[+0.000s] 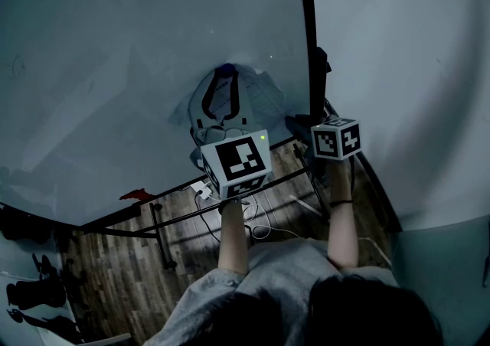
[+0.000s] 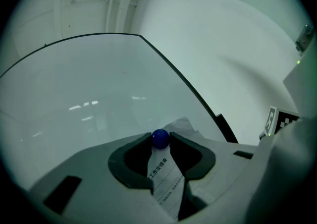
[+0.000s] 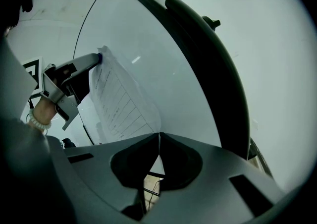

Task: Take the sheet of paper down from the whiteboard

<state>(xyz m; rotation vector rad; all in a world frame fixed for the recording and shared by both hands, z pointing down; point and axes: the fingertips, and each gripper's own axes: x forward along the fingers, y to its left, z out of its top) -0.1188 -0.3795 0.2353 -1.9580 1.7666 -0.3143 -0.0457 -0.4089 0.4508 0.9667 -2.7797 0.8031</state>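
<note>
A printed sheet of paper [image 1: 245, 96] hangs bowed away from the whiteboard [image 1: 115, 69]. A blue ball magnet [image 2: 160, 139] sits at the sheet's top. My left gripper [image 2: 160, 141] is shut on that magnet, with the paper [image 2: 166, 178] running down between its jaws. In the right gripper view the sheet [image 3: 119, 99] curves toward me, and my right gripper [image 3: 159, 136] is shut on its lower edge. The left gripper [image 3: 74, 69] shows there at the sheet's upper left. In the head view the left gripper [image 1: 224, 73] reaches up the sheet and the right gripper [image 1: 295, 124] is at its right corner.
The board's dark frame [image 1: 306, 31] runs down just right of the sheet, with a white wall [image 1: 406, 46] beyond. Below are the stand's black bars [image 1: 161, 222], white cables and a power strip [image 1: 203, 190], a red item [image 1: 136, 194] and wooden floor [image 1: 115, 275].
</note>
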